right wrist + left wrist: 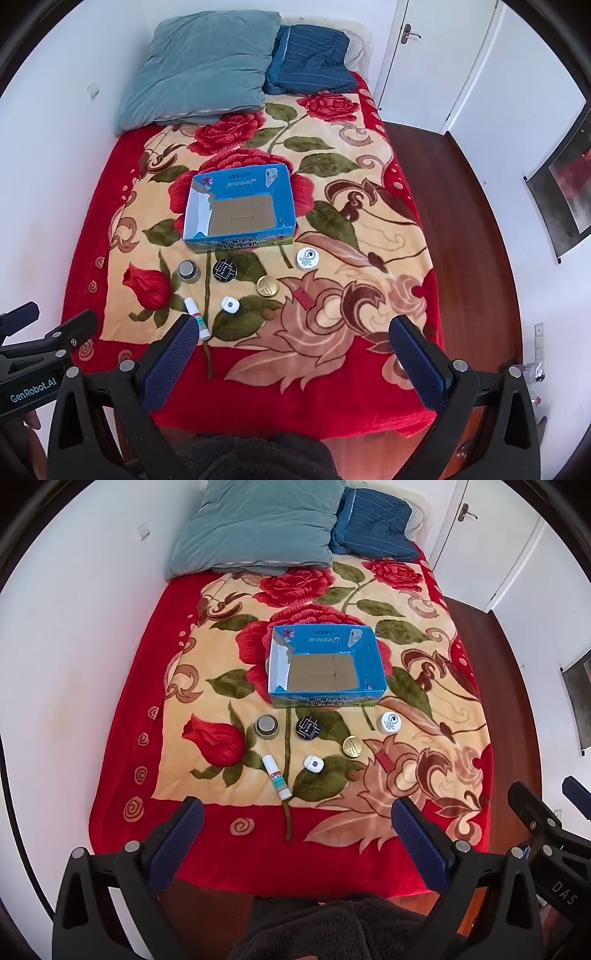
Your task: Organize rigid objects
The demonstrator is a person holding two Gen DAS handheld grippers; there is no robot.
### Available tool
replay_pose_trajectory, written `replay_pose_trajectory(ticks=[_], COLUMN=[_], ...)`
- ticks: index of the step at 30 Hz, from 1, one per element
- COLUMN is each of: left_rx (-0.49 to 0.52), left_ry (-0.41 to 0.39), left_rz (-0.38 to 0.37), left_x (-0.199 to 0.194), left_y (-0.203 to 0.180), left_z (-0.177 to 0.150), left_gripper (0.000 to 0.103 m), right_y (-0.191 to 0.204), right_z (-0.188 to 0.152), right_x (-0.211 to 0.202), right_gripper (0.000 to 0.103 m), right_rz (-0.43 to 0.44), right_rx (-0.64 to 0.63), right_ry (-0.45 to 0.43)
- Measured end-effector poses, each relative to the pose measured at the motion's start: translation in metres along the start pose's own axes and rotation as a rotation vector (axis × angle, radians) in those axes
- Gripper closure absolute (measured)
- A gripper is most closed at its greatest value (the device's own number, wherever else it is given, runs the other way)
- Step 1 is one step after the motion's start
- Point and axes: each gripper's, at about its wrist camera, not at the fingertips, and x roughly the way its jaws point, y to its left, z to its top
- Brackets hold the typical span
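The small things lie in a loose cluster on the bed, in the middle of both views, just below the open blue box [326,664] whose brown cardboard floor shows bare. Nearest the box stand a grey-capped jar [266,726], a black round tin [308,728] and, off to the right, a white round jar [390,722]. Lower in the frame come a gold round lid [351,746], a white square case [313,764], a white glue stick [276,777] lying slantwise, and a small red flat piece [385,760].

My left hand-held gripper [297,834] sits at the bottom of its frame, jaws spread wide and holding nothing; the glue stick is the closest thing, just above its left finger, apart from it. My right hand-held gripper [291,350] is likewise wide open and empty; in its view the glue stick [197,319] ends just beside the tip of its left finger, though I cannot tell whether they touch.

All of this rests on a red rose-patterned blanket [147,686]. A teal pillow [258,524] and a folded dark blue quilt [373,524] lie at the top of the frame.
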Motion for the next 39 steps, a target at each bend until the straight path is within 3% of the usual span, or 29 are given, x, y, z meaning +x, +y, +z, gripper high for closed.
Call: replay_pose_trajectory(ticks=[39], left_rx=[0.000], left_ry=[-0.004], left_rz=[-0.001], left_x=[0.0000], left_y=[0.0001], left_z=[0.0001], left_gripper=[0.000], right_y=[0.0005], right_z=[0.0025], right_x=[0.0016], right_gripper=[0.000], right_rz=[0.003], right_rx=[0.001], right_ry=[0.000])
